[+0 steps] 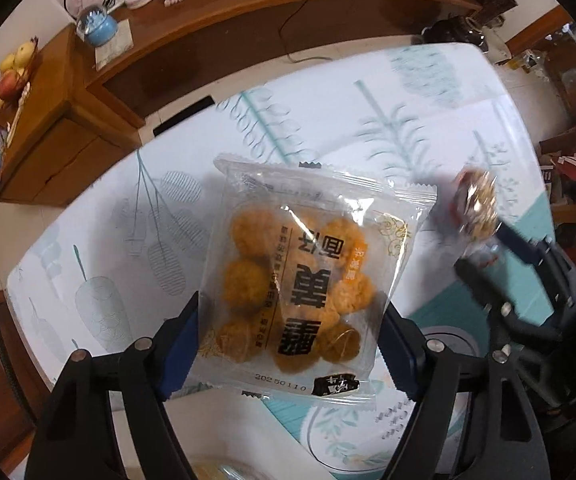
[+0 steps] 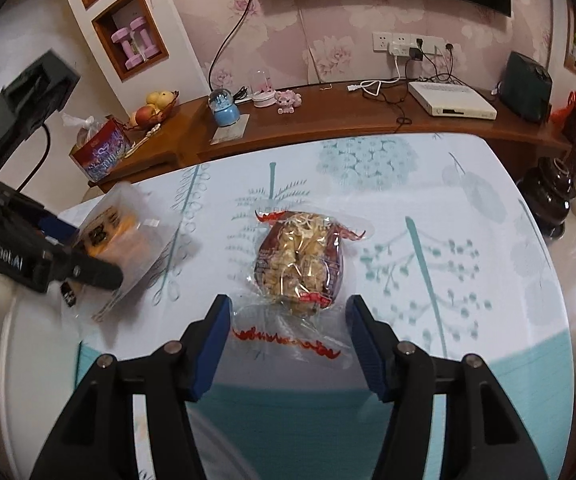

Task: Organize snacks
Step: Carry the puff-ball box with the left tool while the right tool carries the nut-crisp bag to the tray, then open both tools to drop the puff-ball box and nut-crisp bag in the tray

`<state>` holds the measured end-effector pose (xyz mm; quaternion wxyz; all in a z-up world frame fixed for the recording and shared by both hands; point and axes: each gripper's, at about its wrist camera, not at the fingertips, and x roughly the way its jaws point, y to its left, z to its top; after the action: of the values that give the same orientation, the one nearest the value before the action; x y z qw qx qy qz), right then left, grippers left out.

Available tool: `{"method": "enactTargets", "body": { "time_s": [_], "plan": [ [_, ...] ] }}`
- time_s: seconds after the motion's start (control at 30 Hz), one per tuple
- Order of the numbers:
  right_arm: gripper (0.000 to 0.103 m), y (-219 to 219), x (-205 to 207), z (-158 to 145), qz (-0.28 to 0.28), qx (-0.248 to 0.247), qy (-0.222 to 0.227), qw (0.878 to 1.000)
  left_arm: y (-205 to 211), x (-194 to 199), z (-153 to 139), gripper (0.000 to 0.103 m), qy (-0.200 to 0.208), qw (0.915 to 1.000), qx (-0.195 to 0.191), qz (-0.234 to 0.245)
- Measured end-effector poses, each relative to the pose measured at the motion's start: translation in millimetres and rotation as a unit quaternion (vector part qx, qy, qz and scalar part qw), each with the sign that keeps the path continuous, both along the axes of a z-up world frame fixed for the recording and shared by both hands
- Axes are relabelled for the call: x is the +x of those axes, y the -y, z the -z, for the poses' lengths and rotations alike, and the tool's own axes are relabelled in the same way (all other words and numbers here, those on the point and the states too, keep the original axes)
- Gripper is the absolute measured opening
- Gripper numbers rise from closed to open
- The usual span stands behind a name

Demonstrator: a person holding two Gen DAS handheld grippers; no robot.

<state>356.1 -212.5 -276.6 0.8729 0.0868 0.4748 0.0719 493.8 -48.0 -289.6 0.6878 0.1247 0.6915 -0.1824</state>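
A clear packet of orange-brown round cakes (image 1: 300, 280) with black print sits between the blue pads of my left gripper (image 1: 290, 344), which grips its sides and holds it above the table (image 1: 107, 240). The same packet shows blurred at the left of the right wrist view (image 2: 123, 236). A red-trimmed clear packet of pale crispy snack (image 2: 302, 260) lies between the blue pads of my right gripper (image 2: 290, 340), which is shut on its twisted near end. That snack and the right gripper show blurred at the right of the left wrist view (image 1: 476, 208).
The table wears a white cloth with teal leaf prints. A white round rim (image 1: 452, 332) lies under the grippers. Behind stands a wooden sideboard (image 2: 328, 120) with a blue globe (image 2: 223, 110), fruit bowl (image 2: 155, 108), red box (image 2: 101, 152) and white set-top box (image 2: 452, 100).
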Motion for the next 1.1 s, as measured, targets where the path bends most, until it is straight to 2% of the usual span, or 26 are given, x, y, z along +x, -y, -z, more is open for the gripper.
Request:
{"method": "enactTargets", "body": {
  "time_s": [0.3, 0.6, 0.8, 1.1],
  "plan": [
    [0.058, -3.5, -43.9, -23.2, 0.004, 0.055, -0.011, 0.998, 14.4, -56.9, -67.4, 0.078, 0.028, 0.9987, -0.039, 0.014],
    [0.058, -33.2, -96.9, -58.0, -0.042, 0.081, -0.018, 0.996, -9.3, -133.7, -119.1, 0.078, 0.071, 0.9971, -0.028, -0.002],
    [0.058, -63.1, -129.7, -86.1, -0.085, 0.093, -0.01, 0.992, -48.0, -186.6, -150.8, 0.079, 0.091, 0.9934, -0.042, -0.056],
    [0.059, -110.2, -181.8, -123.3, -0.127, 0.099, 0.002, 0.987, -118.0, -254.8, -165.2, 0.079, 0.11, 0.983, -0.068, -0.131]
  ]
}}
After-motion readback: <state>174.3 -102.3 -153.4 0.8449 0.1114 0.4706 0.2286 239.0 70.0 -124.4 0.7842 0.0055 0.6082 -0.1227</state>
